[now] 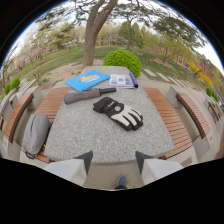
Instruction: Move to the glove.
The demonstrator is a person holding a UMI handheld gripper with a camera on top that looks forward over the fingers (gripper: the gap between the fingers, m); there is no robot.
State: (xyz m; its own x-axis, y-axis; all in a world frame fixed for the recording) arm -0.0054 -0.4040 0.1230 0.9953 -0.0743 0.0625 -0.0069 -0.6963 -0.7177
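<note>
Outdoors, a speckled stone table (85, 135) sits between slatted wooden benches (170, 117), with trees and a round shrub (123, 61) behind. At the centre of the frame lies the glove (118, 113), well ahead of the gripper (113, 161), whose fingers stand apart, holding nothing. Its long axis runs diagonally, black cuff toward upper left, fingers toward lower right; it is black with pale panels. Above it lie a folded umbrella (87, 95), a blue folder (87, 80) and a booklet (122, 80).

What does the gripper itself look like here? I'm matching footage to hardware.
The gripper shows two pale grey, blocky fingers with dark, wedge-shaped tips pointing inward. No cables, markings or sleeve are visible.
</note>
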